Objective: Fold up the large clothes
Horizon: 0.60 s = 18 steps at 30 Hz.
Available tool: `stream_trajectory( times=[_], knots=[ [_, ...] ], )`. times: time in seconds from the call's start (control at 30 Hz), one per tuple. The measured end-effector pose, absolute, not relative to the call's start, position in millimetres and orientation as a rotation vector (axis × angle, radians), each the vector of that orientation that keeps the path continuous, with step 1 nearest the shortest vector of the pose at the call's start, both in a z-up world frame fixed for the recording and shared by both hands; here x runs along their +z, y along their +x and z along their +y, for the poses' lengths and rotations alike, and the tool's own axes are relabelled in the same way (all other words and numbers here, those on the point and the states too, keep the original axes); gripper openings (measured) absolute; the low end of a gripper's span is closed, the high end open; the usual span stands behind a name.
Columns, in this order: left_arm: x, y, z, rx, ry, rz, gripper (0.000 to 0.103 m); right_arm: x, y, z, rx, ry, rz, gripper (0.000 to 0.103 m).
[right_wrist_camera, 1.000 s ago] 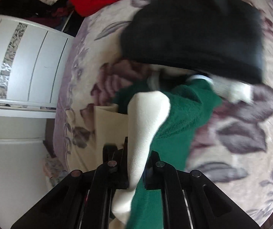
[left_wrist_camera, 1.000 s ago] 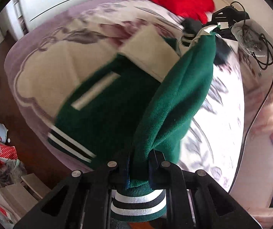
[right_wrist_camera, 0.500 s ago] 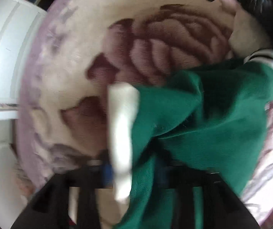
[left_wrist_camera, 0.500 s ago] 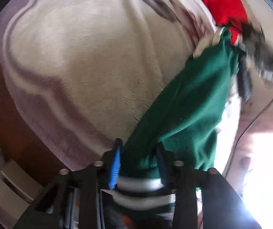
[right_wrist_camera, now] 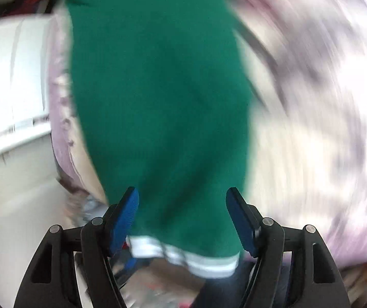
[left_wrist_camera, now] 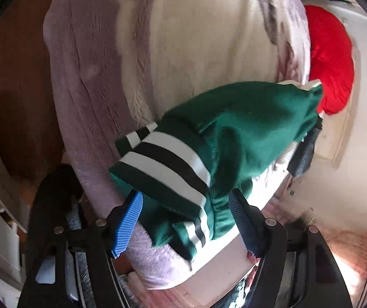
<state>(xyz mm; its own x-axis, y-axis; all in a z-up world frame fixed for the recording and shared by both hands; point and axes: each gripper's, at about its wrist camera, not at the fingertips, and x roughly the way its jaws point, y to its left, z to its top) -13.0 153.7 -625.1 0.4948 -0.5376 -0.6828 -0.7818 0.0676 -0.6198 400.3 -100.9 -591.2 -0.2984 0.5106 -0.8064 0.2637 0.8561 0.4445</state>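
Now, left tongs: spread wide, green jacket lying loose between the pads.
Right tongs: likewise wide, gripping nothing.
Jacket: bunched at the bed edge.
Risk: unheld fabric may slide off, dragged by its overhang.

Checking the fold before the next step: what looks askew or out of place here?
The green jacket lies bunched at the blanket's edge, its striped hem flipped over and overhanging. Both tools stand open.
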Motion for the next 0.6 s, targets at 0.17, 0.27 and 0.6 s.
stream_trajectory(
  times=[0.17,0.27,0.6],
  knots=[
    [-599,5,153,0.347,-1.381,1.081,0.006,-661,254,-158,0.054,1.099,2.047,0.072],
    [-577,3,155,0.315,-1.315,1.030,0.005,-684,216,-168,0.025,1.387,1.935,0.043],
    [-605,-30,171,0.375,-1.194,1.190,0.003,-658,185,-164,0.058,1.101,1.929,0.000]
  ],
)
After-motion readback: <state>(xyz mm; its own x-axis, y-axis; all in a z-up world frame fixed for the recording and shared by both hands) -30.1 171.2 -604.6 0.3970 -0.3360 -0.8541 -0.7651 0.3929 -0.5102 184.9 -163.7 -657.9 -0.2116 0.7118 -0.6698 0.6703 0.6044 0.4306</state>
